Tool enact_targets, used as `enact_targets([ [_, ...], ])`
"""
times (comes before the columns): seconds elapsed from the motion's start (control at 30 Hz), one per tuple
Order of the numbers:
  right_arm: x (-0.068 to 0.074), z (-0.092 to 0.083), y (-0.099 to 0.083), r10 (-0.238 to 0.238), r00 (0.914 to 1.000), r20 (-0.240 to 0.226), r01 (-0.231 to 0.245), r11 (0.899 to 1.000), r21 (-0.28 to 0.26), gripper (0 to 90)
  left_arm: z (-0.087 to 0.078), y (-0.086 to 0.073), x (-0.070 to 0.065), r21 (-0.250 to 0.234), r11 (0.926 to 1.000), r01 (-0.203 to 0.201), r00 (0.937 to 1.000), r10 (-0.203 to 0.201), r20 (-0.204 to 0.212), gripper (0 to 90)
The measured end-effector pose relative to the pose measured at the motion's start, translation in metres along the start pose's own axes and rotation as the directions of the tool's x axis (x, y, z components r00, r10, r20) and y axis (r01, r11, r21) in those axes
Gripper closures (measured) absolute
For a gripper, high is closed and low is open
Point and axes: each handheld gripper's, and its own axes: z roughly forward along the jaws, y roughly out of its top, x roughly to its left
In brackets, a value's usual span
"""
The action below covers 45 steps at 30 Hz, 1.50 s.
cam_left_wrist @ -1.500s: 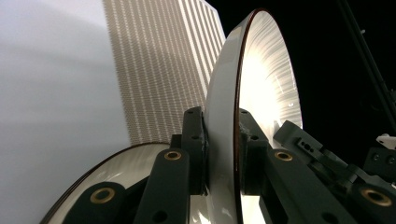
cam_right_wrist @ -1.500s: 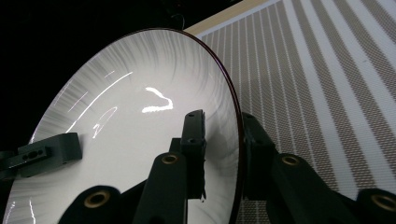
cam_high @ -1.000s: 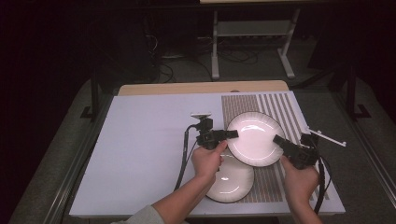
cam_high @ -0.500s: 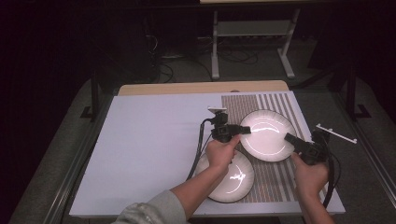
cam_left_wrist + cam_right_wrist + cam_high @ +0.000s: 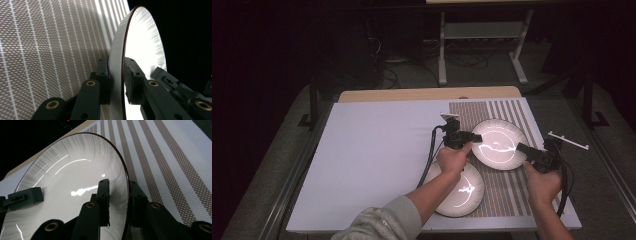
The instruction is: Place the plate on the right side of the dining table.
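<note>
light: dim room, lit table | glare: plate [image 5: 496, 143] streaks | focus: sharp

This looks like a lab or recording studio rather than a home. The white-covered worktable [image 5: 377, 165] stands on grey carpeted floor [image 5: 272, 165], black cables [image 5: 384, 50] tangle behind it, and a grey metal stand [image 5: 482, 35] sits beyond. The surroundings are dark, so probably a test setup.

I've carried the white plate [image 5: 496, 142], pinched at opposite rims by my left gripper [image 5: 469, 136] and right gripper [image 5: 526, 148], toward the far right corner of the striped placemat [image 5: 512, 192] and lower, uncovering more of the second plate [image 5: 459, 192].
</note>
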Motion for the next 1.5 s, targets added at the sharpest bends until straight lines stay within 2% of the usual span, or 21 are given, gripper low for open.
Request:
enact_targets([
  [0.17,-0.002,0.006,0.000,-0.002,1.0000,0.008,0.002,1.000,0.015,73.7,0.005,0.000,0.002,0.004,1.0000,0.004,0.9997,-0.004,-0.025,74.6],
  [0.27,-0.006,0.009,0.000,0.011,0.9999,-0.003,-0.011,1.000,0.023,73.8,0.006,0.000,0.000,0.004,1.0000,-0.003,0.9992,0.003,-0.040,74.5],
  [0.5,-0.013,0.010,0.002,0.009,1.0000,-0.002,-0.009,1.000,0.024,73.7,0.013,0.002,-0.002,0.018,0.9998,-0.004,0.9985,0.005,-0.054,74.0],
  [0.8,-0.016,0.016,0.002,-0.006,1.0000,0.007,0.006,0.999,0.039,73.6,0.019,-0.001,0.000,0.016,0.9999,0.000,0.9965,0.001,-0.083,72.4],
  [1.5,-0.018,0.022,0.000,-0.046,0.9985,0.030,0.045,0.998,0.054,72.0,0.026,-0.003,-0.002,0.027,0.9992,-0.031,0.9894,0.034,-0.141,69.3],
])
